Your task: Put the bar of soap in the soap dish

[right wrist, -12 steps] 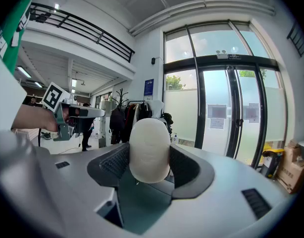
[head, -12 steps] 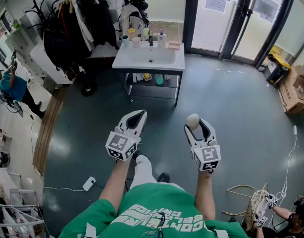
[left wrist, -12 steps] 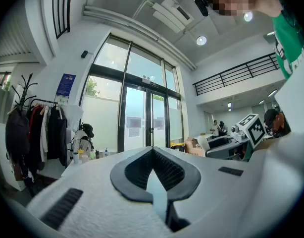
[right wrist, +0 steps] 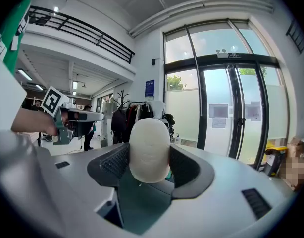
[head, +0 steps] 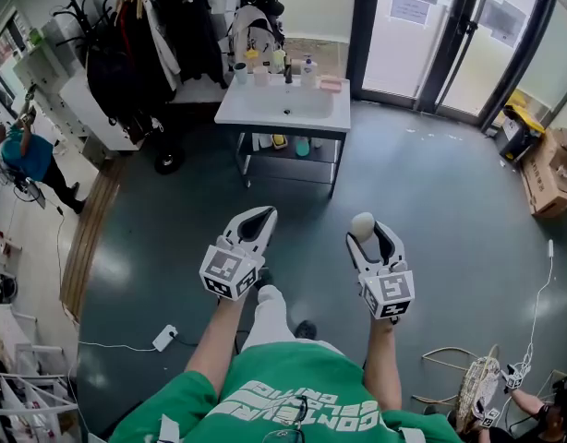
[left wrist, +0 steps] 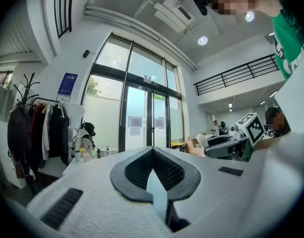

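Soap count: one bar of soap (right wrist: 149, 150), white and rounded, clamped between your right gripper's (head: 369, 236) jaws, lower right of centre in the head view. It looks light, stiff and probably slick, so pinch across its broad middle, gently. Your left gripper (head: 254, 218) is closed on nothing. One pink soap dish (head: 331, 84), seemingly, waits on the sink (head: 265, 109), upper centre.

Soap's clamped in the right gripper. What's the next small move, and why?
Probably step forward toward the sink table, holding the right gripper shut on the bar of soap. The pink dish sits at the table's back right corner, far ahead of it across the floor, so nothing can be placed yet.
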### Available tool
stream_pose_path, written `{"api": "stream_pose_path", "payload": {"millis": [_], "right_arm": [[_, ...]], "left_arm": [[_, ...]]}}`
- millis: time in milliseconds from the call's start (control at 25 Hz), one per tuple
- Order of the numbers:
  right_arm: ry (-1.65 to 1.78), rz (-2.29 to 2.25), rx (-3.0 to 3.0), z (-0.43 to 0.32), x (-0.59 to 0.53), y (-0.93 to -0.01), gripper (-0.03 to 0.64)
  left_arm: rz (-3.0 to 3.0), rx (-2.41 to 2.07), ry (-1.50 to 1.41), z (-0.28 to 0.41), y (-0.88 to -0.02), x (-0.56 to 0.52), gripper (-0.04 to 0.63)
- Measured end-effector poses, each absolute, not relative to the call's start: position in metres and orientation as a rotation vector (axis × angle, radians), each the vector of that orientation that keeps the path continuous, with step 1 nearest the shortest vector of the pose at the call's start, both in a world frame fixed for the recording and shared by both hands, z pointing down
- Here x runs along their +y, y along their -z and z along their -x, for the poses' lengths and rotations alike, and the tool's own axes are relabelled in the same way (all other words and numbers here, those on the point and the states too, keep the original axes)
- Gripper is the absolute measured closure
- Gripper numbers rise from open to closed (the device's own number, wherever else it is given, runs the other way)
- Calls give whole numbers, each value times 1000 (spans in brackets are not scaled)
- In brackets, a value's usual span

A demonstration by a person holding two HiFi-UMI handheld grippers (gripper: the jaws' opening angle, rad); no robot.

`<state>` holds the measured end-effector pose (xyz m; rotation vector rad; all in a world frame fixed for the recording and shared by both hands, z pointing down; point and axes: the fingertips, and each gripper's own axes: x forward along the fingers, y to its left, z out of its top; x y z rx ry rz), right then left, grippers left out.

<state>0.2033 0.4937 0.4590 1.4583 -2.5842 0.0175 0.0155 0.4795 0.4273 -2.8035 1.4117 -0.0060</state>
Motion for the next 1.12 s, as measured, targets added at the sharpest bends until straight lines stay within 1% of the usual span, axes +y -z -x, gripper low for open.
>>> {"api": "stream_pose_path", "payload": {"millis": [600, 1120], "right_arm": [[28, -1408, -2570, -171, 459, -453, 367], [10, -1405, -2543, -148, 374, -459, 367]], "left_arm": [[2799, 1447, -46, 15, -427, 446, 588], [2832, 1436, -38, 38, -435, 359, 588]]}}
